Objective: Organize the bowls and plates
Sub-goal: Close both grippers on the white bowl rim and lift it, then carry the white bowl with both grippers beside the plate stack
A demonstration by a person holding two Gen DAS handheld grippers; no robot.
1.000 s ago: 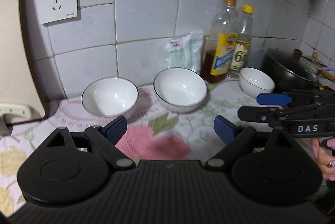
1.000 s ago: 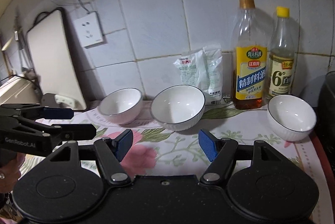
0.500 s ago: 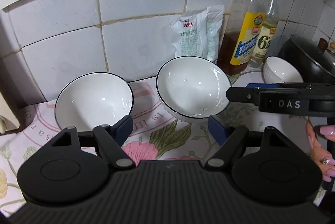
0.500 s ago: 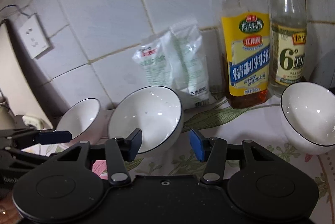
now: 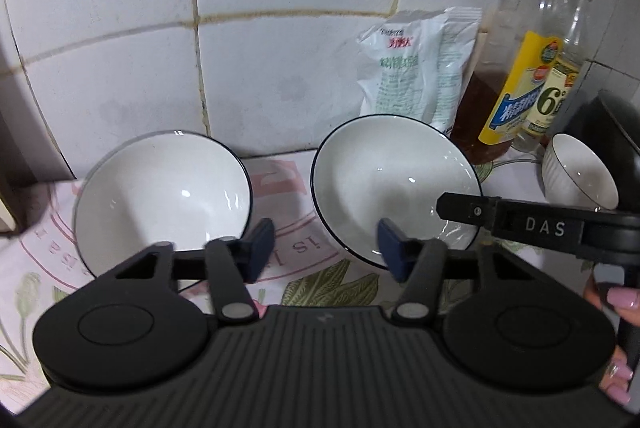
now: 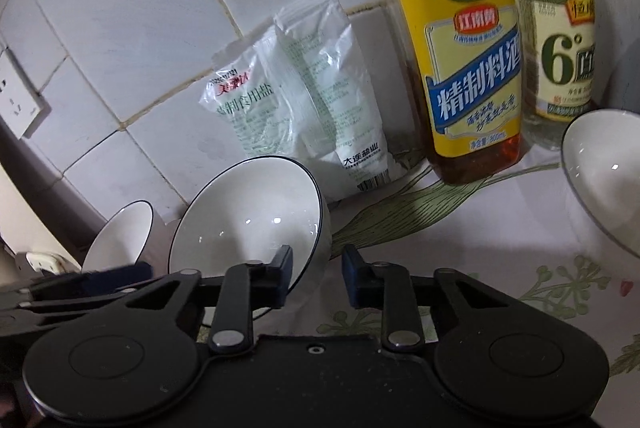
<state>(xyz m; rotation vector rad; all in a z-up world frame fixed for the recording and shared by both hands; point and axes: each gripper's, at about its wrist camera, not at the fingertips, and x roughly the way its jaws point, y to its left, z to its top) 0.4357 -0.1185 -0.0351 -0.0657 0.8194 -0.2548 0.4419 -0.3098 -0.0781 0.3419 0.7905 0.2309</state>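
Right claw (image 6: 316,278) is closing w/ the middle bowl's (image 6: 248,216) rim between its jaws, pads not visibly pressing yet. Left claw (image 5: 326,248) is closing too, sitting over bare cloth (image 5: 304,228) between the left bowl (image 5: 160,196) at 10 o'clock and the middle bowl at 2. I'm seeing a third bowl (image 6: 604,180) at 3 o'clock, near the bottles (image 6: 460,68).
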